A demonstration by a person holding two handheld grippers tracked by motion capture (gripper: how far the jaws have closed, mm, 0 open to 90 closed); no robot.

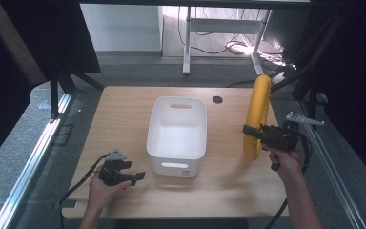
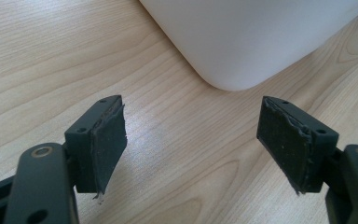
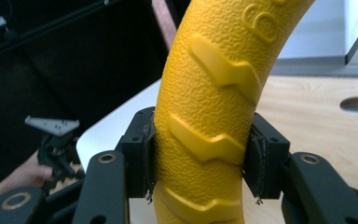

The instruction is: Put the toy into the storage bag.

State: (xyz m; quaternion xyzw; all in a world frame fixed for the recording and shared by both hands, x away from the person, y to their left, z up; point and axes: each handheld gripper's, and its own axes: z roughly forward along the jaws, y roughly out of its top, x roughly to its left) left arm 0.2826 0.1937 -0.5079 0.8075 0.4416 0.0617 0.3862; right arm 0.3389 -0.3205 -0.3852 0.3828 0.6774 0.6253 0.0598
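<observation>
A yellow rubber ring [image 1: 257, 114] with a raised tread stands on edge above the right side of the wooden table [image 1: 124, 109]. My right gripper [image 1: 251, 132] is shut on its lower part, and in the right gripper view the yellow ring [image 3: 209, 116] is pinched between both pads. A white plastic bin [image 1: 177, 136] with handle slots sits mid-table. My left gripper [image 1: 138, 176] is low over the table's front left, open, with nothing between its pads [image 2: 107, 144]. The white bin's rounded corner [image 2: 242, 42] lies just ahead of it.
A round cable hole [image 1: 218, 99] is in the table beyond the bin. Metal rails [image 1: 38, 152] run along both sides of the table. White desk legs and cables [image 1: 248, 47] stand on the floor behind. Bare wood lies at the table's front.
</observation>
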